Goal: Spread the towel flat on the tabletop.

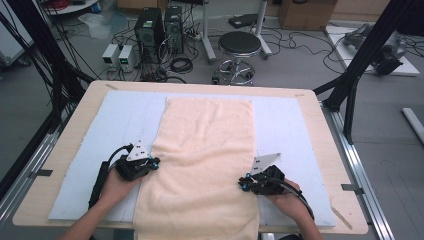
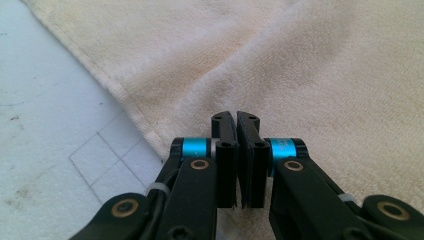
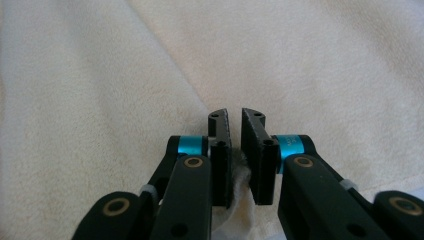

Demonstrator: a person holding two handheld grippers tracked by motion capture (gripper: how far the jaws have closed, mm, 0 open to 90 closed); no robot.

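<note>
A cream towel lies lengthwise on a pale blue mat on the wooden table. My left gripper sits at the towel's left edge, near the front. In the left gripper view, the left gripper has its jaws pressed together at the towel hem, and a ridge of cloth runs away from the tips. My right gripper is at the towel's right edge. In the right gripper view, the right gripper is shut with a tuft of towel pinched between the jaws.
The mat lies bare left of the towel. A thin wooden stick rests at the table's front right corner. Beyond the far edge stand a round stool and computer towers; a black frame post rises at the right.
</note>
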